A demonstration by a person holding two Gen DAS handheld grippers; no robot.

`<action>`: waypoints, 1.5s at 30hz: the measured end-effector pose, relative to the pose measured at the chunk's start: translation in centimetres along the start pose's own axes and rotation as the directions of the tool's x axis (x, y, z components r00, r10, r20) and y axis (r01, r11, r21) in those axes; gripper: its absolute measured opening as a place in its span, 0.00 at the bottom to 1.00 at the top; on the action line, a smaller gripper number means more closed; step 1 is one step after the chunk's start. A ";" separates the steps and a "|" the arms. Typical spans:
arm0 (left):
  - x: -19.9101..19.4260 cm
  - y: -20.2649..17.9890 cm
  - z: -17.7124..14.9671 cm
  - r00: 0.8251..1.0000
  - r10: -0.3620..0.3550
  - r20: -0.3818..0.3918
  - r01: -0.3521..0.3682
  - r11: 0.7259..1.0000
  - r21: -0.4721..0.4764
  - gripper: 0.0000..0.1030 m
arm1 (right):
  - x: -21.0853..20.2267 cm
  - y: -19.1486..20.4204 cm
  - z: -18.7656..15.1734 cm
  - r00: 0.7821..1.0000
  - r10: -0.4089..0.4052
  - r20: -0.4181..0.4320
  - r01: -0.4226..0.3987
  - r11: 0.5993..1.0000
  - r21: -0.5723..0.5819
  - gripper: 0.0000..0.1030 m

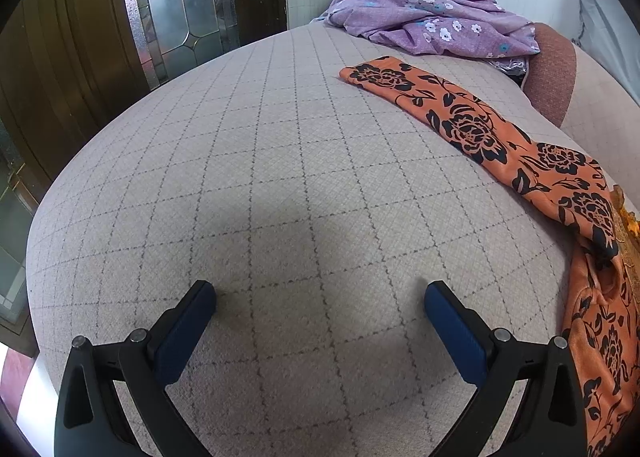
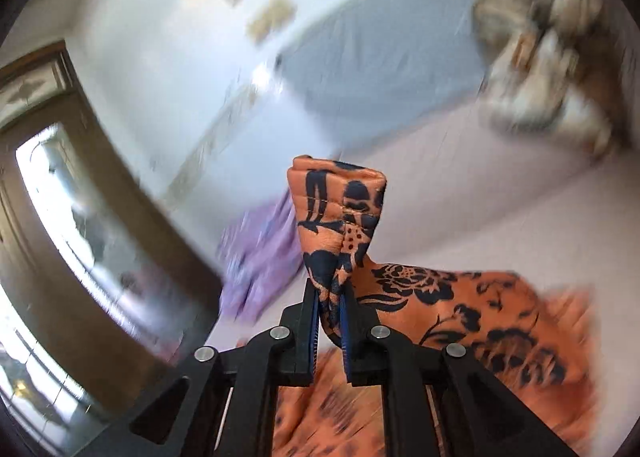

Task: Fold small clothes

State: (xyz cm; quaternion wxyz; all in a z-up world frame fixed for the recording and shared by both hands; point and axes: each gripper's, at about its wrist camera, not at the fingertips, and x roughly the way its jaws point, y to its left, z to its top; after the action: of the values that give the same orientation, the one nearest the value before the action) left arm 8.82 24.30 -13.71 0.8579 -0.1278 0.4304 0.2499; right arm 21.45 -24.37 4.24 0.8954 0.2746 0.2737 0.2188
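An orange garment with black flowers (image 1: 476, 129) lies stretched along the right side of the grey checked bed (image 1: 260, 177), from the middle back to the lower right edge of the left wrist view. My left gripper (image 1: 320, 297) is open and empty, just above the bed, left of the garment. My right gripper (image 2: 331, 289) is shut on a bunched fold of the same orange garment (image 2: 340, 217) and holds it lifted; the rest of the cloth (image 2: 460, 317) trails down to the right. The right wrist view is blurred by motion.
A crumpled purple flowered cloth (image 1: 424, 13) lies at the back of the bed, beside a reddish cushion (image 1: 556, 69). A dark wooden door with patterned glass (image 1: 180, 5) stands to the left beyond the bed's edge. A white wall is behind.
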 end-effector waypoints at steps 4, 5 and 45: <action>0.0 0.0 0.0 1.000 0.001 0.001 -0.001 1.000 0.001 1.00 | 11.2 -0.7 -11.7 0.919 -0.063 -0.389 0.068 0.998 0.000 0.72; -0.1 0.1 0.0 1.000 -0.002 0.001 0.002 1.000 0.000 1.00 | 12.6 -1.3 -13.9 0.883 -0.113 -0.455 0.121 0.993 -0.012 0.75; 13.8 0.7 19.5 0.890 -0.452 -0.058 0.392 0.823 -0.410 0.78 | 6.7 -7.8 -17.8 0.983 0.004 -0.186 0.009 0.998 0.068 0.91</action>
State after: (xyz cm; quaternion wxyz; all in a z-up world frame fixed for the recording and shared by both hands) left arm 28.55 37.70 -13.13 0.8137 -0.4059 0.3974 0.1229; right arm 17.53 -20.03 -15.46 0.8563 0.2833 0.3638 0.2329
